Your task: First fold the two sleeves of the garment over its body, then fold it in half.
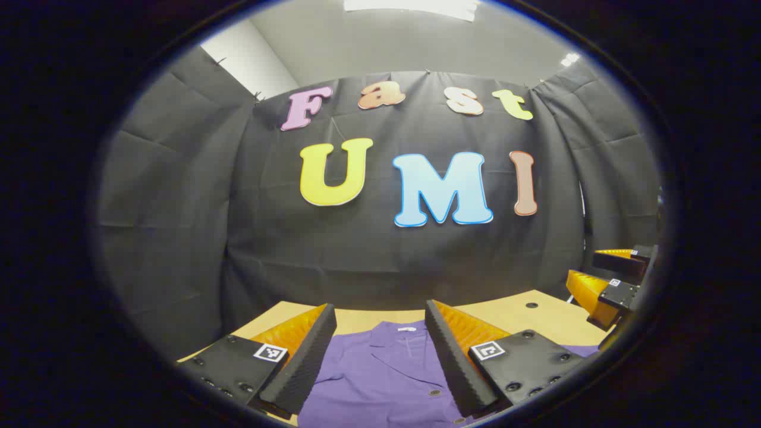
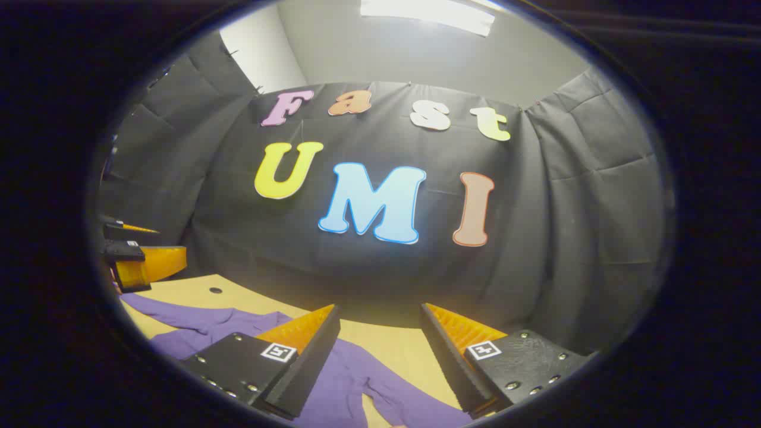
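Both grippers spread wide above the purple shirt (image 1: 386,374) flat on the table (image 1: 523,312): left gripper (image 1: 380,351) over its collar, right gripper (image 2: 380,356) nearer the outstretched sleeve (image 2: 380,386) lying beneath its fingers.

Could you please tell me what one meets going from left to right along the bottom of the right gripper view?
Other claw at the left edge → purple garment on the table → this claw's left finger → garment sleeve between the fingers → this claw's right finger.
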Demonstrator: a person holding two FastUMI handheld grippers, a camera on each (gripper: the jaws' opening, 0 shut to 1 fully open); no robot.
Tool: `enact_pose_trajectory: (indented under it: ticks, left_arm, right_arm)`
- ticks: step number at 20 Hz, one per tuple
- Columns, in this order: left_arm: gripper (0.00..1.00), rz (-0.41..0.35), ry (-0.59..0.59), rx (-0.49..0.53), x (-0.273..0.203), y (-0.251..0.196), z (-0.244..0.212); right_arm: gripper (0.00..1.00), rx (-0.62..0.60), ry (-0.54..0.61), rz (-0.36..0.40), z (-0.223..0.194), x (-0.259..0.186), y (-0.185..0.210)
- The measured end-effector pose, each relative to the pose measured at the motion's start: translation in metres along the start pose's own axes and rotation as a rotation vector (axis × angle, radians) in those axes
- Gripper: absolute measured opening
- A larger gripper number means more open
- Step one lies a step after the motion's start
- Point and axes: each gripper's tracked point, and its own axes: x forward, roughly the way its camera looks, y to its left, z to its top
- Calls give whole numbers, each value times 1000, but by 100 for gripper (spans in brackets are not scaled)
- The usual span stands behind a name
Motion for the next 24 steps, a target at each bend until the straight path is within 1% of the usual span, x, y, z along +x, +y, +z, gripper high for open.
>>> enact_pose_trajectory:
  ticks: [2, 3, 4, 5, 8, 11, 16, 20, 24]
  left_arm:
    - [94, 8, -10, -11, 4, 7, 5]
    - [94, 14, 4, -7, 5, 12, 2]
    - [98, 15, 14, -1, 6, 15, -1]
    - [94, 11, 8, -3, 6, 18, -1]
    - [94, 5, 13, -7, 7, 25, -4]
    - [94, 4, 4, -3, 7, 30, -3]
    - [94, -12, -3, 0, 9, 27, -2]
    - [94, -31, -8, 3, 8, 21, -2]
    - [94, -37, -1, 4, 7, 22, -4]
  right_arm:
    - [89, 5, -2, -3, 0, -1, 5]
    - [89, 2, 17, -19, -4, -2, 5]
    - [89, 3, 38, -29, -11, -2, 6]
    - [89, 7, 48, -28, -13, -2, 10]
    - [89, 7, 78, -28, -20, -4, 16]
    - [89, 14, 80, -33, -18, -6, 20]
    - [89, 28, 96, -51, -20, -8, 18]
    - [89, 38, 136, -89, -33, -11, 6]
    - [89, 57, 215, -166, -57, -19, -16]
